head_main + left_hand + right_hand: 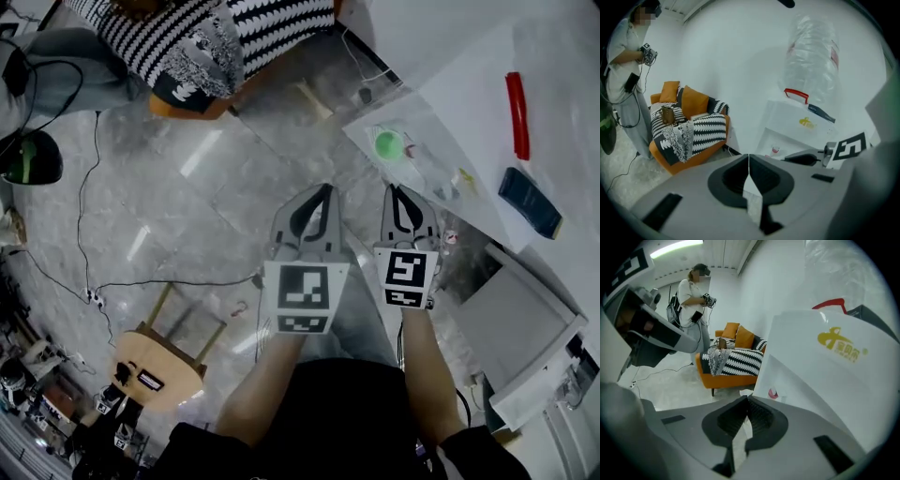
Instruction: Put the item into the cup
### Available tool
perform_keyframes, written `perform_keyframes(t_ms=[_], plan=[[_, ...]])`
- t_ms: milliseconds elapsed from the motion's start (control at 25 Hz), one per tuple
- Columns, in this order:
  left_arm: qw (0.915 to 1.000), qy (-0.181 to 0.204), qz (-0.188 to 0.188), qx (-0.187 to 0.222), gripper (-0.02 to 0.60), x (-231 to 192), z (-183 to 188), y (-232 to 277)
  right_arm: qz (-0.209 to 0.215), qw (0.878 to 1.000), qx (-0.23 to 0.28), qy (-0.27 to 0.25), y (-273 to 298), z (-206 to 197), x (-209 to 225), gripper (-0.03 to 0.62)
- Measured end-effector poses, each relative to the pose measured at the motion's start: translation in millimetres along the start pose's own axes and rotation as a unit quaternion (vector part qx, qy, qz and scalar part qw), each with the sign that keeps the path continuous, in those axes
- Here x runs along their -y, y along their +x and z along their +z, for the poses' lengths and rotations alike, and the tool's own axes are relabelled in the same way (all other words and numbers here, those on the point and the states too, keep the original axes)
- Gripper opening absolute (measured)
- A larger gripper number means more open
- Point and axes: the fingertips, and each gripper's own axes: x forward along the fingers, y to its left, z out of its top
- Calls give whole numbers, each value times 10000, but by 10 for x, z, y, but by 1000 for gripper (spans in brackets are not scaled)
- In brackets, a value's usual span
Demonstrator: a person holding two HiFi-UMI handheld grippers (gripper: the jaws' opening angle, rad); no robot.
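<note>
The person's two arms are nearest, held out over the gray floor (187,216). The left gripper (323,193) has its two fingers pressed together at the tips, with nothing between them. The right gripper (397,193), just beside it, is the same: closed up tight and holding nothing. On the near left stands a little wooden stool (155,361). Farther off on the right is the white table (469,75). On it is a green round thing (386,144), which I think is the cup. It sits with some clear plastic (427,164), but I cannot tell if it is on top or under. Farther right on the table lie a red stick (517,114) and a dark blue thing (530,202). I cannot tell which one is the item to put in. Both are well apart from the grippers. Far at the back is an orange sofa (183,105) with a stripy blanket (178,42). I think the job has not begun. If a gripper comes down closed, it would only push the item away and not grab it. The red stick looks round, so it might roll off. The cup looks light, so a bump could tip it, and the plastic could slide and drag it along.
</note>
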Motion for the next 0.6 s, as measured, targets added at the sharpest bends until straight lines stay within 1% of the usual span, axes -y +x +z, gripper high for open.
perform_keyframes(t_ms=[120, 320, 400, 600], plan=[[9999, -38, 14, -108, 14, -87, -125, 144, -144, 9997, -70, -189, 226, -107, 30, 11], [9996, -141, -42, -251, 14, -207, -363, 381, -361, 9969, -109, -692, 563, -301, 37, 11], [9996, -140, -26, -256, 14, -257, -439, 442, -437, 9961, -131, -754, 676, -380, 53, 11], [9993, -288, -21, -222, 14, -341, -580, 532, -724, 9937, -170, -838, 853, -500, 146, 11]])
